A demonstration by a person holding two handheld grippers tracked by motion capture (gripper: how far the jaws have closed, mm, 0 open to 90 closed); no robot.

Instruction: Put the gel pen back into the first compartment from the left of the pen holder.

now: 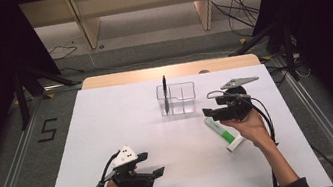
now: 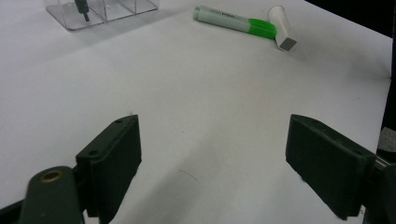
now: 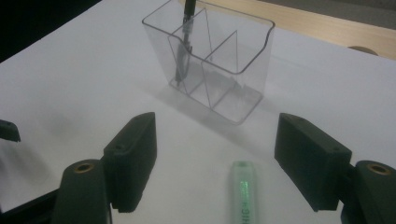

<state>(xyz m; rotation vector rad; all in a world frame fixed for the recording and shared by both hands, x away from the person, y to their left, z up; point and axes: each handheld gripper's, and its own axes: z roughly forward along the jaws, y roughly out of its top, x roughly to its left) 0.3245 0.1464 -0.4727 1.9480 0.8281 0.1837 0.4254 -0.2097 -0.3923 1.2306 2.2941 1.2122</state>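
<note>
The right gripper [image 3: 215, 161], jaws wide open, is positioned above the pale green highlighter pen [image 3: 243, 193] lying near the clear plastic divided organiser [image 3: 233, 60]; the jaws should be centred astride the barrel before closing

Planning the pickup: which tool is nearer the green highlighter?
Right. The right tool hovers open over the green highlighter; the left tool sits well apart, near the table's front edge.

A clear divided organizer [image 1: 177, 98] stands upright toward the far middle of the white bench [image 1: 110, 133]. A dark pen [image 1: 166, 93] stands nearly upright in its left compartment; the other compartments are bare. A small white tube [image 2: 281, 27] lies touching the marker's green end.
</note>
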